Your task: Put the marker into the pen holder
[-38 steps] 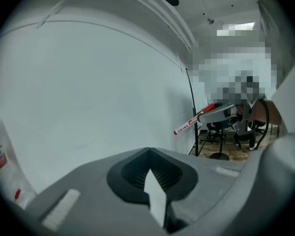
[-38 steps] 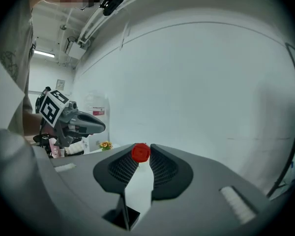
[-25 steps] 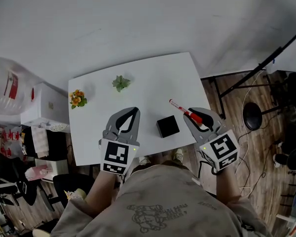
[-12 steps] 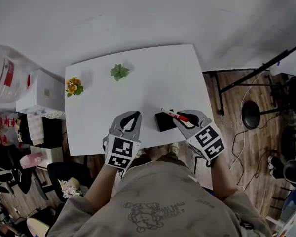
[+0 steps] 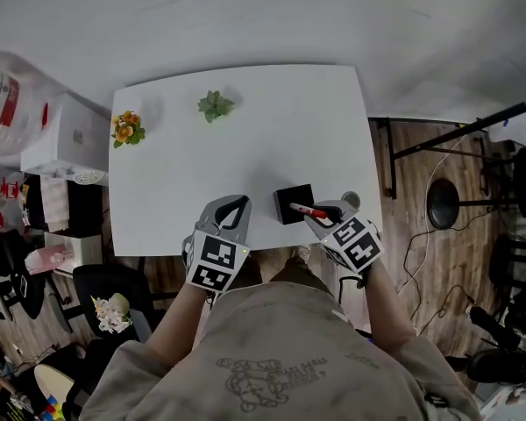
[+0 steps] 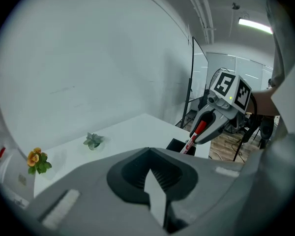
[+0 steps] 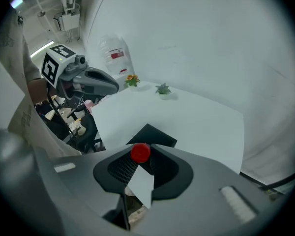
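A black square pen holder (image 5: 292, 202) stands near the front edge of the white table (image 5: 184, 165). My right gripper (image 5: 327, 212) is shut on a red and white marker (image 5: 307, 210), whose white end hangs over the holder's right rim. In the right gripper view the red cap (image 7: 140, 152) sits between the jaws of the right gripper (image 7: 141, 157), with the holder (image 7: 154, 133) just beyond. The left gripper view shows the marker (image 6: 193, 134) tilted down onto the holder (image 6: 177, 145). My left gripper (image 5: 229, 212) is shut and empty, left of the holder; its tips meet (image 6: 148, 150).
A small green plant (image 5: 215, 105) and a pot of orange flowers (image 5: 125, 128) stand along the table's far side. White boxes and clutter (image 5: 57, 139) lie on the floor at the left. A black stand and cables (image 5: 447, 202) are at the right.
My right gripper has carried the marker left and nearer to me, from right of the holder to over its rim. The left gripper has stayed about where it was.
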Motion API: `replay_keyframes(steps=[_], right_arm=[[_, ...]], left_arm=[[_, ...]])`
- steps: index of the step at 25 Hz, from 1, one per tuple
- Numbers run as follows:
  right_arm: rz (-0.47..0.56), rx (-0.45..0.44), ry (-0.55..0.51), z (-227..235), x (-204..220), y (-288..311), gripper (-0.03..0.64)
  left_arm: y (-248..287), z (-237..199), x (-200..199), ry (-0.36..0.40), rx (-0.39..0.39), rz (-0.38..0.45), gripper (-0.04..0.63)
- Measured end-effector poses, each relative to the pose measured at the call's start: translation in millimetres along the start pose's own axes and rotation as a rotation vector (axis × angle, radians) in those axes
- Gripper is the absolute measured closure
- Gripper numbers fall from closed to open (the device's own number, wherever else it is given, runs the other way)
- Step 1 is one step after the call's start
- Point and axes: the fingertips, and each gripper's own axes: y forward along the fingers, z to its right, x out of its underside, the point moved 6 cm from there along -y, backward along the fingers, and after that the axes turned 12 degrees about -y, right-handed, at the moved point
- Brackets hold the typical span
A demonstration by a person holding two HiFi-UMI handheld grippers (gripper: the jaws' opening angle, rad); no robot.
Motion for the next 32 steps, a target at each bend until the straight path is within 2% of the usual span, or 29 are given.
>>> replay_keyframes(steps=[8, 17, 21, 27, 32], right_arm=[[-0.166, -0.024, -0.081, -2.0, 12.8, 33.2, 0.517], [-0.209, -0.055, -0.143, 0.9, 7.3, 43.9, 0.511], [-0.180, -0.062, -0.142, 1.5, 1.3, 39.3, 0.474], [-0.110, 0.003, -0.159, 12.0, -20.8, 8.5, 0.503], [0.024, 0.078, -0.156, 22.7, -53.3, -31.3, 0.523]], left_arm=[[3.1, 3.5, 19.5, -0.038, 0.000, -0.044, 0.595], [4.3, 5.0, 28.3, -0.053, 0.008, -0.066, 0.595], [4.1, 5.7, 26.4, -0.049, 0.005, -0.063, 0.595], [-1.3, 5.9, 12.4, -0.031, -0.012, -0.031, 0.595], [-13.6, 2.8, -9.1, -0.027, -0.031, 0.018, 0.595]])
